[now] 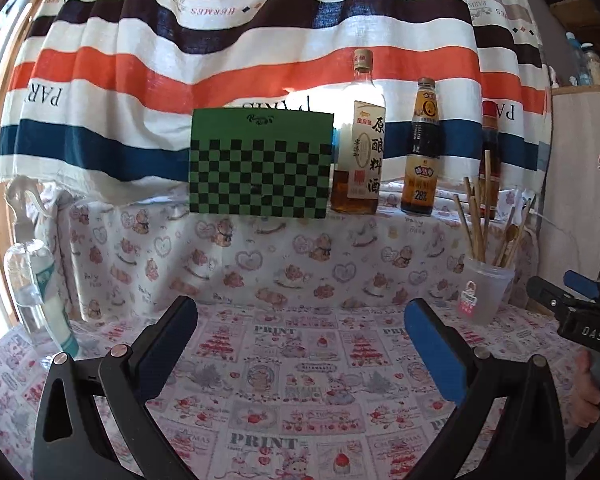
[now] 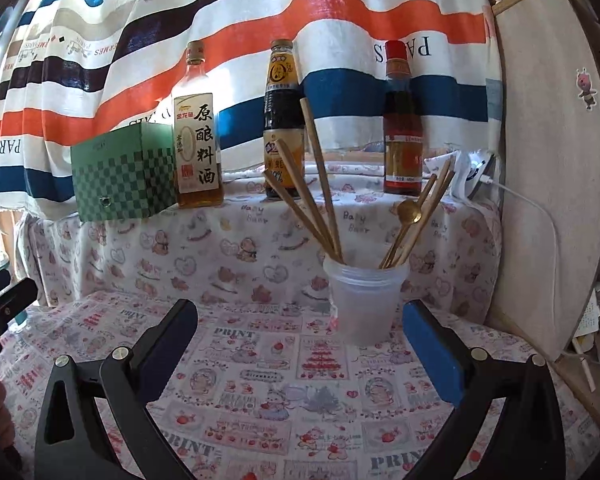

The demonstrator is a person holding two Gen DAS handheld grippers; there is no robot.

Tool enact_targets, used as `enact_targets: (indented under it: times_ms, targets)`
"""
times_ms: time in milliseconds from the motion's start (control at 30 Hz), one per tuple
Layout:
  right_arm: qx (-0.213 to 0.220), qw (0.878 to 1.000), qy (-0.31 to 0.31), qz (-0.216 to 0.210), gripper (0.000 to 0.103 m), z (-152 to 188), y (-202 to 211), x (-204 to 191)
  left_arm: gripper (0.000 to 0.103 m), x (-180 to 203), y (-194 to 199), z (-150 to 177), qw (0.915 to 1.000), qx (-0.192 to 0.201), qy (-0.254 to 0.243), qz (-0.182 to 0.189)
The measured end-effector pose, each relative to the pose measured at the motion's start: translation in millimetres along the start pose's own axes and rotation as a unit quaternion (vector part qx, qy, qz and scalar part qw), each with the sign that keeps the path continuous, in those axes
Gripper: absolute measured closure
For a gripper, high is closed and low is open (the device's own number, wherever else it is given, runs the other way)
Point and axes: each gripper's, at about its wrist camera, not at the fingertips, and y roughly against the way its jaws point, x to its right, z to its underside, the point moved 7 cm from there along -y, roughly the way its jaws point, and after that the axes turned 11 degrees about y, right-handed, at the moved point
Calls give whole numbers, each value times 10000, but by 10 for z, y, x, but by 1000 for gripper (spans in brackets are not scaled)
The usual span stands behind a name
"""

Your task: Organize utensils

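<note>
Right gripper (image 2: 300, 344) is gaping empty, nearer the cup (image 2: 365, 304) ahead by the table's (image 2: 236, 360) back-right corner. Chopsticks (image 2: 320, 184) are standing near-upright, fanning leftward; left gripper (image 1: 300, 344) is open too.

Chopsticks (image 2: 320, 184), gold spoon (image 2: 408, 210) upright in translucent cup (image 2: 364, 304).

Daylight glowed through the curtain (image 1: 260, 64) behind my view, blowing out a white patch beside the box (image 1: 260, 164). Edges bent and darkened; the centre stayed sharp.
</note>
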Motion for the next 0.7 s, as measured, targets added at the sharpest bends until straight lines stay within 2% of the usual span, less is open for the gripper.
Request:
enact_targets:
  times_ms: [67,200,367,533,700]
  targets:
    - [-53,9999,-68,-77,0,20,-15,-27,0,7,5,9,10000,14,-14,70]
    - [-12,9998,126,170,0,55,-43,-62,0,58,-87,107,9993,-338,11,177]
    - [-41,9996,138,241,0,81,-82,-47,0,152,-44,113,9994,-213,-247,62]
    - [24,9994,104,322,0,72,-50,-19,0,76,-108,136,9992,-355,-128,-147]
    - [25,9994,113,323,0,70,-37,-14,0,103,-111,152,9990,-357,-214,-165]
